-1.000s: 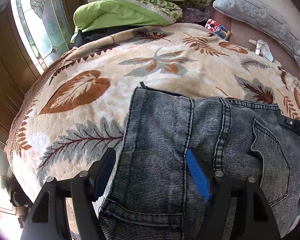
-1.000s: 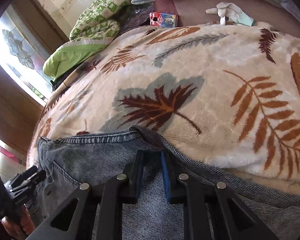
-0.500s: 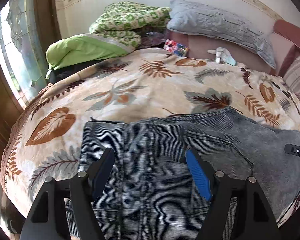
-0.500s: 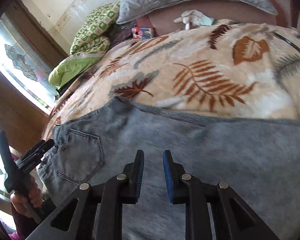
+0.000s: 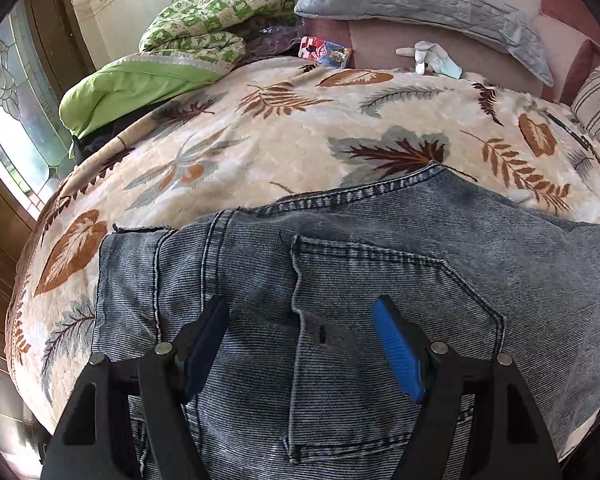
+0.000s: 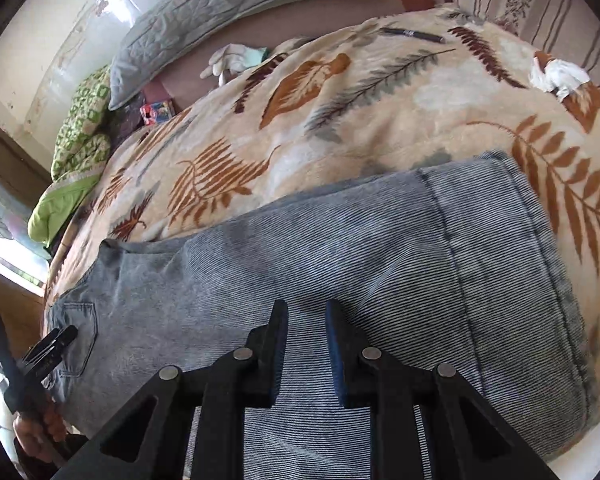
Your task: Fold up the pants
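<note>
Denim pants (image 5: 340,280) lie flat on the leaf-print blanket (image 5: 300,140) covering the bed, waistband and back pocket under the left gripper (image 5: 300,344), legs running off toward the right gripper (image 6: 306,344). We note that a second ago the right gripper was pinched on a fold of denim at the far edge; it has since let go and travelled along the legs, and now the hem sits at two o'clock in its view. Its jaws stand nearly closed with a narrow gap and nothing between them. The left gripper's jaws are wide apart, hovering over the pocket, holding nothing; its view has shifted from the waistband corner toward the seat. We judge that one lengthwise fold is laid and both hands are repositioning for the crosswise fold. Around: a grey pillow (image 5: 420,0) and green quilt (image 5: 204,20) at twelve o'clock, a white glove (image 6: 236,60), a pen (image 6: 412,35) at one o'clock and crumpled tissue (image 6: 560,76), all clear of the pants. Nothing obstructs the fold.
</note>
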`<state>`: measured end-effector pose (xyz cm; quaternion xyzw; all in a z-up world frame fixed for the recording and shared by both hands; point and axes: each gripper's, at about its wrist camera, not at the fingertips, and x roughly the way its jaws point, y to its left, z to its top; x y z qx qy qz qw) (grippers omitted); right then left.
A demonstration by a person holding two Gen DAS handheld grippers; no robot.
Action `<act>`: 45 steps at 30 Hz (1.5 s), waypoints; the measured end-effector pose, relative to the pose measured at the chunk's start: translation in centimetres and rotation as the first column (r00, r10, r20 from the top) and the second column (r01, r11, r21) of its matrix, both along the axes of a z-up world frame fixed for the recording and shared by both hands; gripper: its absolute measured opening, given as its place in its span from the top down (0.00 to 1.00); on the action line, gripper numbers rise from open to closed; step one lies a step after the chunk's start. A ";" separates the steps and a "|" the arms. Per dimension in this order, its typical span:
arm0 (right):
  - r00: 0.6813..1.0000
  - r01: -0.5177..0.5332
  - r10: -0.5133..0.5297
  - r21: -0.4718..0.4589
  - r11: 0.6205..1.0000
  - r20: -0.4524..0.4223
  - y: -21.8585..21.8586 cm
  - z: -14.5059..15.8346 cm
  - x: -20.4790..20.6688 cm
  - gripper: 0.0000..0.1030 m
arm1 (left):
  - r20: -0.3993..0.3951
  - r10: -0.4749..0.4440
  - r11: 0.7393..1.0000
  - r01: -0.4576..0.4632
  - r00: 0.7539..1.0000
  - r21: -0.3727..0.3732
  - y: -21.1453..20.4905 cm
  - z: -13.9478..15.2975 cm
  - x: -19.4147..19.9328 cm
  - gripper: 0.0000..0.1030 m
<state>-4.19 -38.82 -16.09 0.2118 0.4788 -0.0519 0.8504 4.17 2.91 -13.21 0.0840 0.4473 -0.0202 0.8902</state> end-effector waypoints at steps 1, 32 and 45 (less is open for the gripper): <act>1.000 0.014 -0.013 -0.025 1.000 0.023 0.0 0.6 -0.1 0.79 | 0.014 -0.019 1.000 0.019 1.000 -0.014 -0.3 0.2 -0.3 0.27; 0.976 -0.150 0.143 0.033 0.988 0.162 8.6 1.2 3.3 0.78 | 0.014 -0.148 0.989 0.148 0.989 0.008 -4.8 -2.5 -3.2 0.11; 0.958 -0.278 0.279 -0.024 0.960 0.069 13.9 -1.5 3.6 0.78 | 0.017 -0.198 0.980 0.198 0.980 -0.019 -3.9 -2.0 -4.2 0.00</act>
